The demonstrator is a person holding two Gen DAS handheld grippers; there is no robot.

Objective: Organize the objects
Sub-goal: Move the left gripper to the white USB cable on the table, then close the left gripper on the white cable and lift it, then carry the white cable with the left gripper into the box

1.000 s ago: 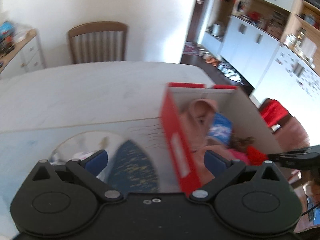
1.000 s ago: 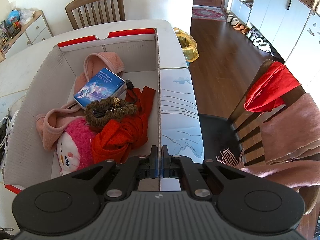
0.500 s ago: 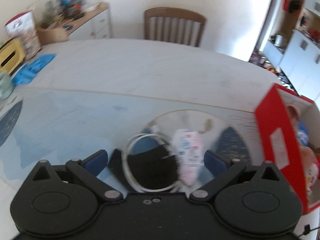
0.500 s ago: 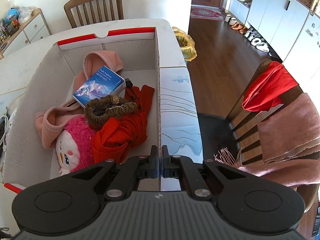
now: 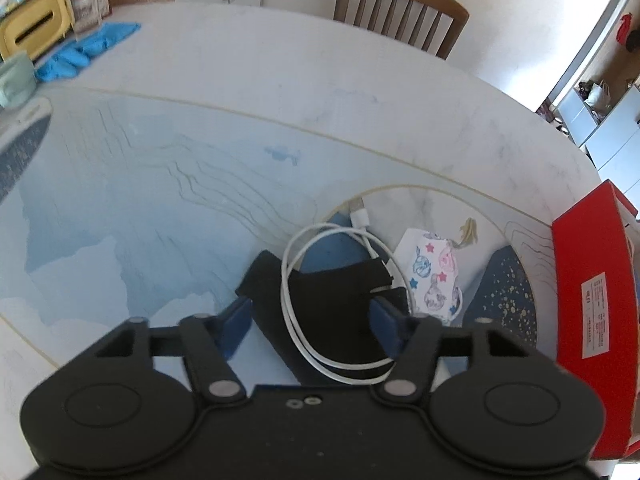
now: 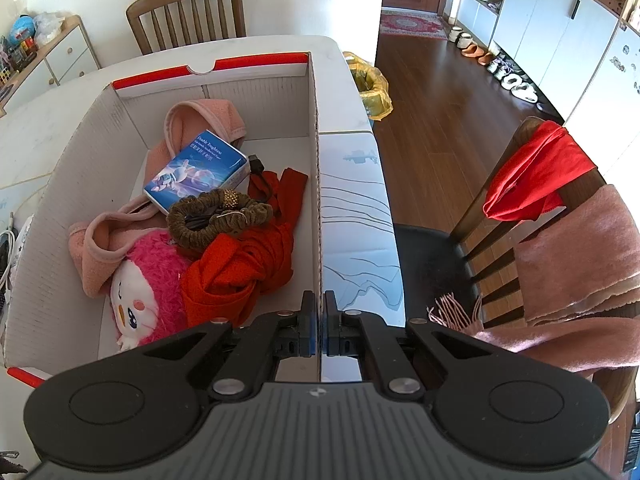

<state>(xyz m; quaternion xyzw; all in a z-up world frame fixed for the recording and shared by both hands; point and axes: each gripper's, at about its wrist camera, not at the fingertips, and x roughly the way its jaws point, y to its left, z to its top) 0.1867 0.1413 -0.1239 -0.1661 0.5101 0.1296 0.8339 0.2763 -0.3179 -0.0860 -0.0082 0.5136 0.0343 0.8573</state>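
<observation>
A black cloth (image 5: 332, 300) lies on the table with a coiled white cable (image 5: 316, 264) on top and a star-patterned pouch (image 5: 434, 280) beside it. My left gripper (image 5: 310, 318) is open, its fingers either side of the black cloth. The red and white box (image 6: 256, 88) holds a pink towel (image 6: 200, 120), a blue packet (image 6: 196, 172), a brown scrunchie (image 6: 216, 216), a red cloth (image 6: 248, 264) and a pink plush toy (image 6: 148, 292). My right gripper (image 6: 320, 328) is shut on the box's right wall (image 6: 319, 208).
The box's red outer side (image 5: 592, 296) stands right of the pouch. A blue cloth (image 5: 84, 50), a yellow holder (image 5: 32, 32) and a wooden chair (image 5: 400, 16) are at the far side. A chair with red and pink cloths (image 6: 560, 208) stands right of the table.
My left gripper has swung left from the box and come down over the black cloth and cable. My right gripper has kept its hold on the box wall.
</observation>
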